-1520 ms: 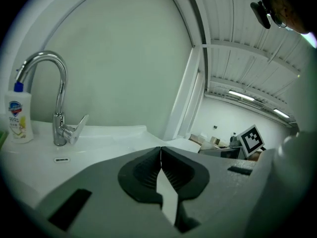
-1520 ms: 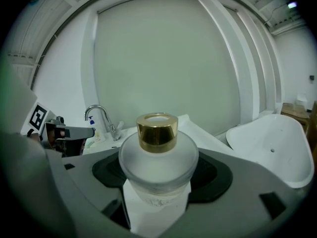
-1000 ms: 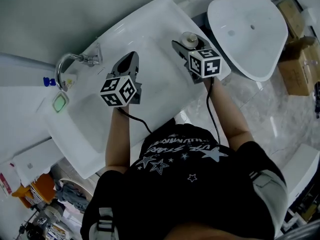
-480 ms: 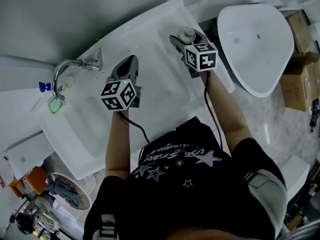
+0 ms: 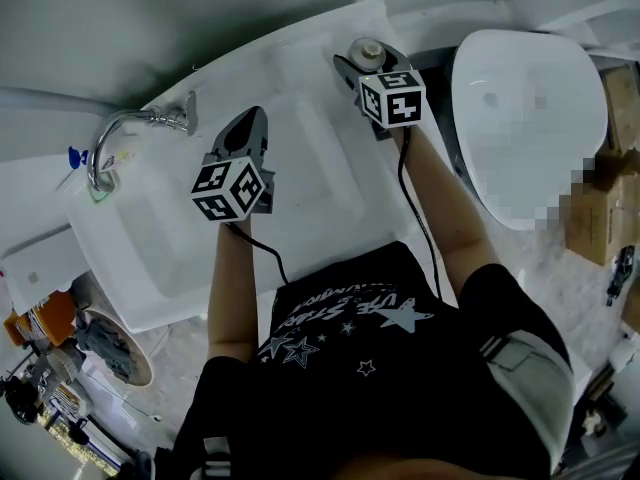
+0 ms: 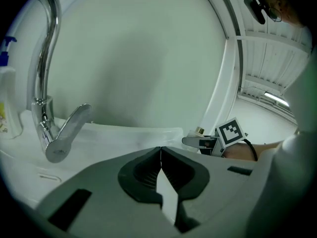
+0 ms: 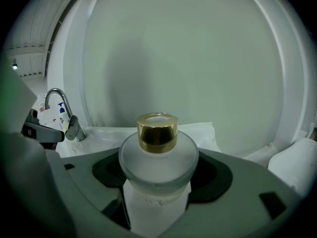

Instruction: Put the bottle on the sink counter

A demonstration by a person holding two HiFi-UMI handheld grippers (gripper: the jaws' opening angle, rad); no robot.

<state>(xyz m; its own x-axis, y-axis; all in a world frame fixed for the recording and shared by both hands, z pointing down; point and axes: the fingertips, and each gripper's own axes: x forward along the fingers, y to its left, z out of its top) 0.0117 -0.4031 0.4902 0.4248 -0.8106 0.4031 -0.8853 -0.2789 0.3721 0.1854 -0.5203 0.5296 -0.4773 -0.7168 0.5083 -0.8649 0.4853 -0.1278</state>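
Near left: left hand-held gripper [image 6: 161,155], jaws together, empty, over sink [image 5: 150,238]. Farther right: right hand-held gripper [image 7: 159,190] clamped on bottle [image 7: 158,165], long axis upright, cap up. Beneath: worktop [image 5: 345,28] far-right corner; contact unclear, likely straight lowering.

bottle [image 7: 157,167]: lower part sunk between the jaws in the right gripper view, base out of sight; faint print on its body too blurred to read. in the head view, most of it is hidden behind the right gripper [image 5: 368,60]; only cap and shoulder show. soap dispenser [image 6: 5,78]: cut by the left edge in the left gripper view, label illegible. clutter [image 5: 60,368] at the head view's lower left: too small to identify.
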